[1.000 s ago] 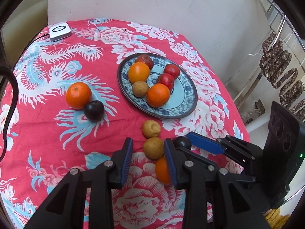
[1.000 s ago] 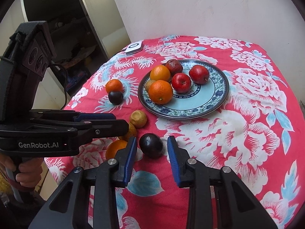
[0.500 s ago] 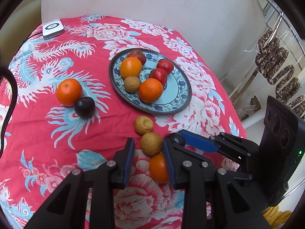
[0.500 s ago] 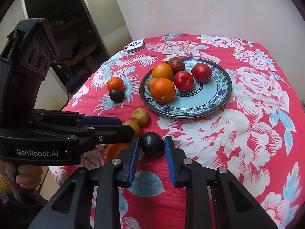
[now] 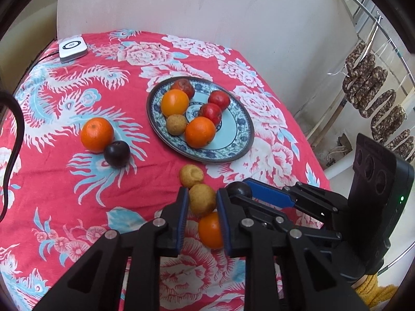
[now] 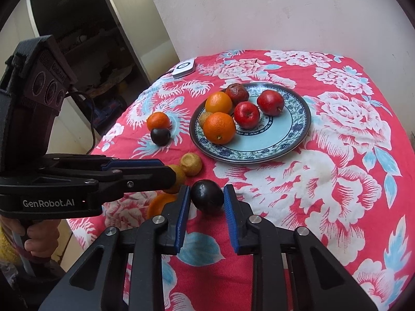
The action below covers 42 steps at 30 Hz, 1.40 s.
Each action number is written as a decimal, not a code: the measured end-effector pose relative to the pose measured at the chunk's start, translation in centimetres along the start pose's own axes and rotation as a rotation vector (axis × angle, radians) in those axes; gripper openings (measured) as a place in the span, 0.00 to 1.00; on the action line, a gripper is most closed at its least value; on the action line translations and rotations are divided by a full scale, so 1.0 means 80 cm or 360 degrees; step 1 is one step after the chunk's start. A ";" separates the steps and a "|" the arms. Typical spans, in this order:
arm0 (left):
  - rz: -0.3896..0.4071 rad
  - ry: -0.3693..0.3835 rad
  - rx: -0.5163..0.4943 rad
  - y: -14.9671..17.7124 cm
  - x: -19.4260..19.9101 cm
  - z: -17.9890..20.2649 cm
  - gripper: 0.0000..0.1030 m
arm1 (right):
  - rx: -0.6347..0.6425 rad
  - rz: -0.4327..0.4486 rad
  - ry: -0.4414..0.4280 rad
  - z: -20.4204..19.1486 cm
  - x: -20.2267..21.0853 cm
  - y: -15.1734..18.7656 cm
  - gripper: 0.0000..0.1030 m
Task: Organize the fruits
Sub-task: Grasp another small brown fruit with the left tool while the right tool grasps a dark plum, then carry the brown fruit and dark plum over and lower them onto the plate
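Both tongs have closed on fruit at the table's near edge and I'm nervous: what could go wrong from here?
1. The round tan fruit could squirt from the left tongs and knock the orange off.
2. The dark plum could slip from the right tongs.
3. The tongs could collide.

plate: blue and white, on the red cloth, holds two oranges, three red apples, one small tan fruit | tan fruit: round, near edge | dark plum: round, just beside it
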<state>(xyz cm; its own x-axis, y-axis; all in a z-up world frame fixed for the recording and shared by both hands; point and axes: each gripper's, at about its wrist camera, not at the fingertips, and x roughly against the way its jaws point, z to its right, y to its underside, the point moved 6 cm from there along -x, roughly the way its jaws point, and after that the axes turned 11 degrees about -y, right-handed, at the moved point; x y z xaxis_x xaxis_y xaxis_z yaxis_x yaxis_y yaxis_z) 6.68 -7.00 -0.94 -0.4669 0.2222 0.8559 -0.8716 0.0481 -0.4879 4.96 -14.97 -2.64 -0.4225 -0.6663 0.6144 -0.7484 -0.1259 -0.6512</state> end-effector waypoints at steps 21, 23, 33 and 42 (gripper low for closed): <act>-0.0002 -0.0036 -0.0005 0.001 0.003 -0.001 0.28 | -0.0047 0.0041 -0.0001 0.009 0.008 -0.005 0.27; -0.0021 -0.0037 -0.0010 0.003 -0.001 0.000 0.29 | -0.0048 0.0041 -0.0003 0.010 0.008 -0.005 0.27; -0.0076 -0.0058 -0.0025 0.005 -0.016 0.003 0.30 | -0.0059 0.0047 -0.0004 0.011 0.009 -0.005 0.27; -0.0055 -0.0036 -0.0012 0.002 -0.011 0.001 0.24 | -0.0071 0.0067 -0.0007 0.011 0.013 -0.007 0.27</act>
<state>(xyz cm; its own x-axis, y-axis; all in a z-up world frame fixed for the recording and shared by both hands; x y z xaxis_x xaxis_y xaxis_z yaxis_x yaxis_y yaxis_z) 6.96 -7.22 -1.72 -0.4397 0.1984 0.8760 -0.8862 0.0630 -0.4590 5.42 -16.28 -2.02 -0.4522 -0.6735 0.5848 -0.7519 -0.0648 -0.6561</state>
